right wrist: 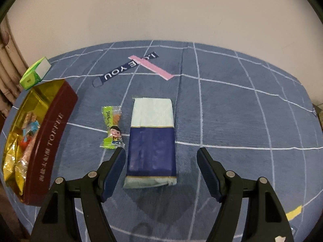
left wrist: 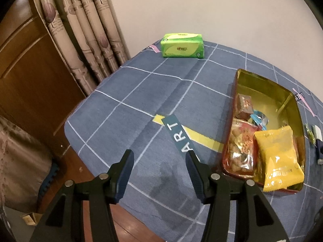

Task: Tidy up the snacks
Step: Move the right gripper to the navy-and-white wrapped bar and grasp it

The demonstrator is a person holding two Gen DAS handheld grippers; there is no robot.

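From the left wrist, the left gripper is hanging open and empty; the toffee tin is sitting off to its right.

From the right wrist, the right gripper is open over the blue-and-white packet, which is pointing straight away, closest to this hand.

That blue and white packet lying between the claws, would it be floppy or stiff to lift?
Probably soft: the blue and white packet looks like wrapped tissues, so it may squash rather than flop. Its glossy wrap could be slippery. Lying flat on the blue cloth, it is unlikely to roll.
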